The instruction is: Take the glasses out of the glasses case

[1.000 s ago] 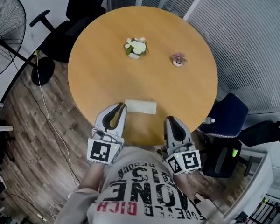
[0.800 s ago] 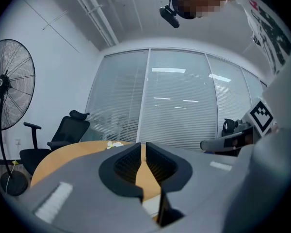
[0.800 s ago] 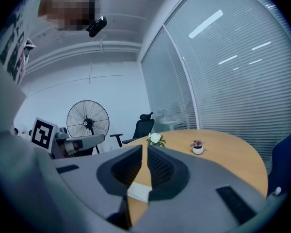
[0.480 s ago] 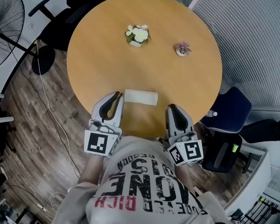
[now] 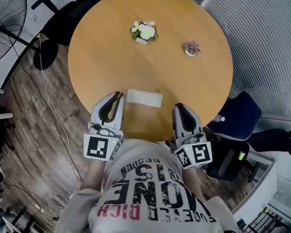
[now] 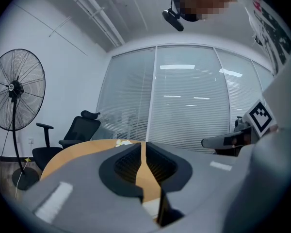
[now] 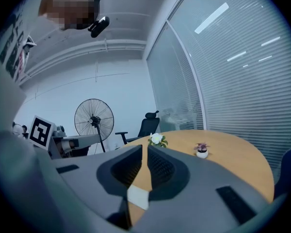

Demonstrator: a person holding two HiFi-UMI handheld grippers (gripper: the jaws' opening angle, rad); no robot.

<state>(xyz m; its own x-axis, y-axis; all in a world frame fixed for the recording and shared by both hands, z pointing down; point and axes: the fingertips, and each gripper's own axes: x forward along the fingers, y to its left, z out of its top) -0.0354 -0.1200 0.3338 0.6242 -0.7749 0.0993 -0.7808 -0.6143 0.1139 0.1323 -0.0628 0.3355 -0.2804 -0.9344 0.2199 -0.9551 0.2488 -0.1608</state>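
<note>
A closed white glasses case (image 5: 144,97) lies flat near the front edge of the round wooden table (image 5: 150,62). My left gripper (image 5: 118,95) hovers just left of the case, its jaws together with nothing between them. My right gripper (image 5: 178,107) is to the case's right and slightly nearer me, also shut and empty. In the left gripper view the left gripper (image 6: 142,145) points across the table, and a corner of the case (image 6: 150,208) shows low between the jaws. The right gripper (image 7: 145,148) frames the case (image 7: 138,197) the same way. No glasses are visible.
A white flower pot (image 5: 144,31) and a small pink plant (image 5: 191,48) stand at the table's far side. A black office chair (image 5: 68,13) and a standing fan (image 5: 5,23) are to the left, and a blue chair (image 5: 238,111) is to the right. A cable (image 5: 48,115) lies on the wood floor.
The head view has shifted, so the table sits higher in the picture. Both grippers stay shut beside the case; the right one has edged slightly. The case has not moved.
</note>
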